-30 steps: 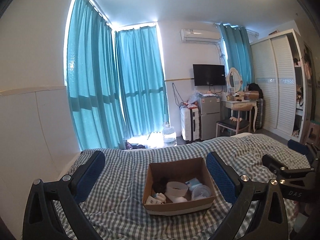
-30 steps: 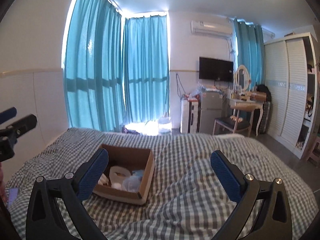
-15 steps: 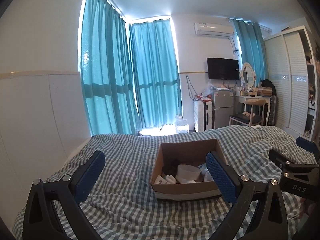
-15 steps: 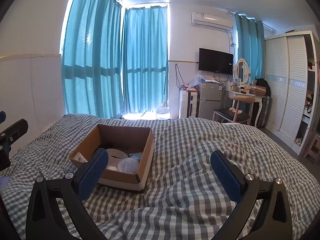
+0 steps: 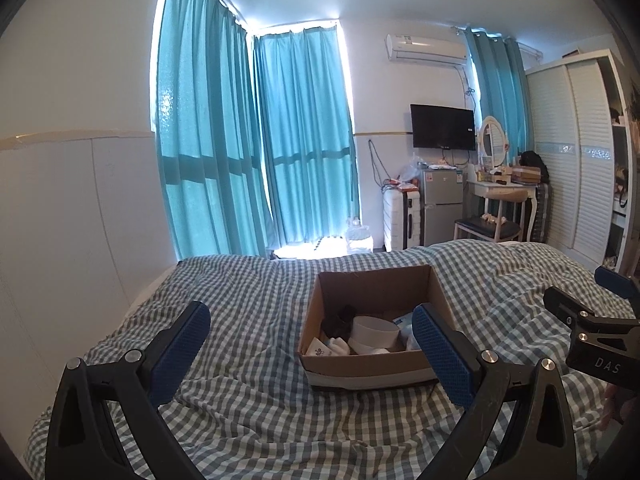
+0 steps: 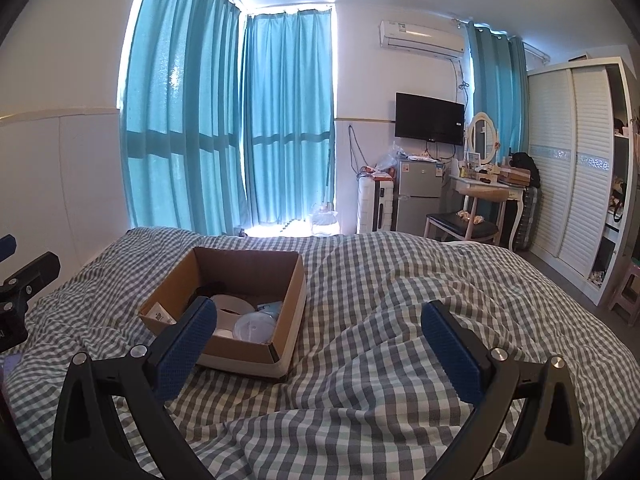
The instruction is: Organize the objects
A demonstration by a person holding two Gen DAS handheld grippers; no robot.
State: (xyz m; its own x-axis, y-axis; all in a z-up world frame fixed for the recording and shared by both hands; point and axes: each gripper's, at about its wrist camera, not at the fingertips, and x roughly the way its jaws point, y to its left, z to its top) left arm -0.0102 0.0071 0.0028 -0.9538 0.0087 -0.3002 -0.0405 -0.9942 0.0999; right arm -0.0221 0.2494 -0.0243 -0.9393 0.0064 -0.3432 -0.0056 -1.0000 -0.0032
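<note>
An open cardboard box (image 5: 400,284) sits on the checked bed cover (image 5: 248,320); it also shows in the right wrist view (image 6: 244,268). Inside lie a white round container (image 5: 376,330), a black item (image 5: 338,318), a small white tube (image 5: 318,350) and a clear lid (image 6: 254,326). My left gripper (image 5: 310,340) is open and empty, short of the box. My right gripper (image 6: 318,336) is open and empty, to the right of the box. The right gripper's fingers (image 5: 612,282) show at the left view's right edge.
The checked bed cover (image 6: 400,300) is rumpled with folds. A white wall panel (image 5: 60,220) runs along the left. Beyond the bed stand teal curtains (image 5: 280,140), a small fridge (image 5: 442,206), a dressing table with chair (image 5: 496,208) and a wardrobe (image 5: 580,160).
Both views have shifted: the box has moved in the frames and both grippers sit a little lower and nearer the bed. Both grippers stay open and empty.
</note>
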